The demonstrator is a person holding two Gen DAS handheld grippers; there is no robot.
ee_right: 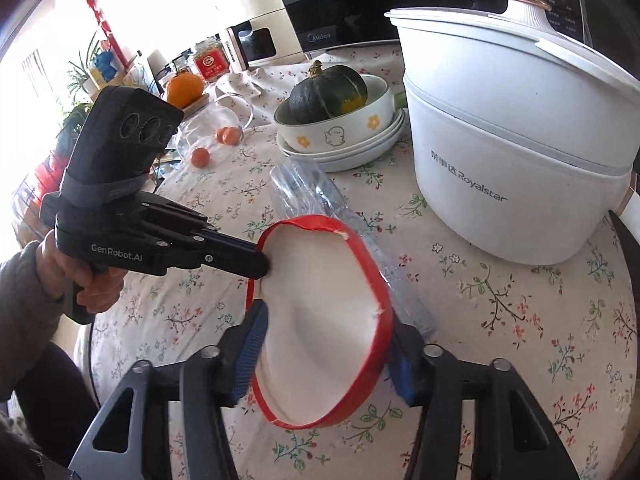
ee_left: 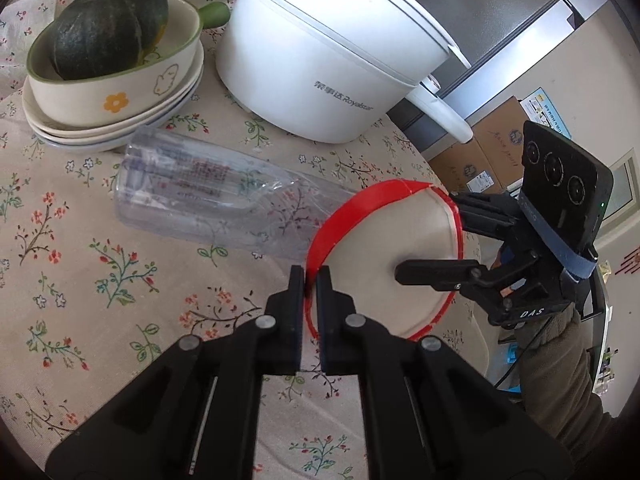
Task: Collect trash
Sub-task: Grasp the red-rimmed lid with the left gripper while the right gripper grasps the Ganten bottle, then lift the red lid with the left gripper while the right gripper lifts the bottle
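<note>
A red-rimmed white paper bowl (ee_left: 400,220) (ee_right: 320,280) is tipped on edge above the floral tablecloth, held from two sides. My left gripper (ee_left: 310,276) (ee_right: 262,264) is shut on its red rim. My right gripper (ee_right: 328,320) (ee_left: 428,236) straddles the bowl, and its blue pads (ee_right: 252,344) press on opposite sides, squashing it into an oval. A clear, empty plastic bottle (ee_left: 200,192) (ee_right: 312,188) lies on its side on the cloth just behind the bowl, with neither gripper touching it.
A big white electric pot (ee_left: 328,52) (ee_right: 512,140) stands close behind the bottle. A dark green pumpkin (ee_left: 108,28) sits in a flowered bowl on stacked plates (ee_left: 100,132). Oranges (ee_right: 200,156) and a glass dish lie farther back. The round table's edge (ee_left: 440,168) curves off to the right.
</note>
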